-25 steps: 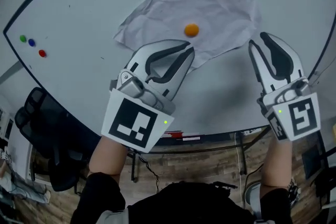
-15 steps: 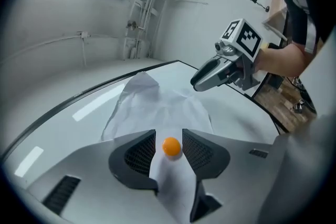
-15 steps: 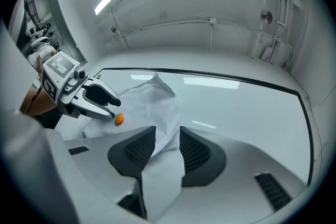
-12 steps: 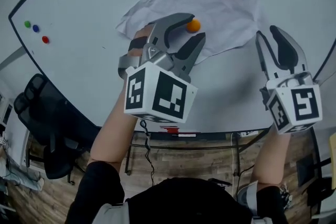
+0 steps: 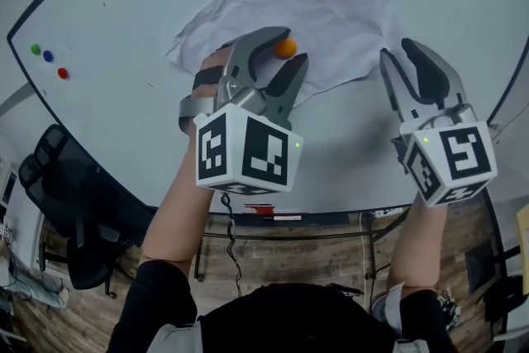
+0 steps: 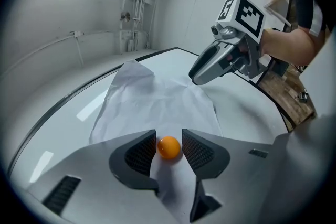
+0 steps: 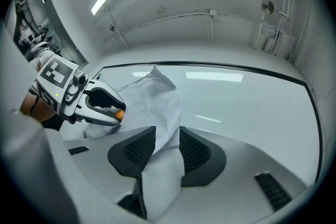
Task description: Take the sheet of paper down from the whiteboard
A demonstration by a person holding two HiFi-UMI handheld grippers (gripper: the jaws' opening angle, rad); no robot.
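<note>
A crumpled white sheet of paper (image 5: 318, 0) hangs on the whiteboard (image 5: 124, 21), pinned by a round orange magnet (image 5: 285, 48). My left gripper (image 5: 291, 48) is open, its two pads standing either side of the magnet (image 6: 169, 147) with small gaps. To the right, my right gripper (image 5: 401, 52) is also open. The paper's lower right edge (image 7: 160, 99) lies loosely between its pads, in the right gripper view. From there the left gripper (image 7: 113, 113) shows at the magnet (image 7: 119, 113).
Three small magnets, green (image 5: 35, 50), blue (image 5: 48, 56) and red (image 5: 63, 73), sit at the whiteboard's left end. The board's dark frame (image 5: 83, 153) curves round it. A black chair (image 5: 58, 202) stands below left on the wooden floor.
My left gripper has rolled, risen from the paper's lower edge to the magnet and opened its jaws around it. The right gripper opened wider and edged left onto the paper's border.
</note>
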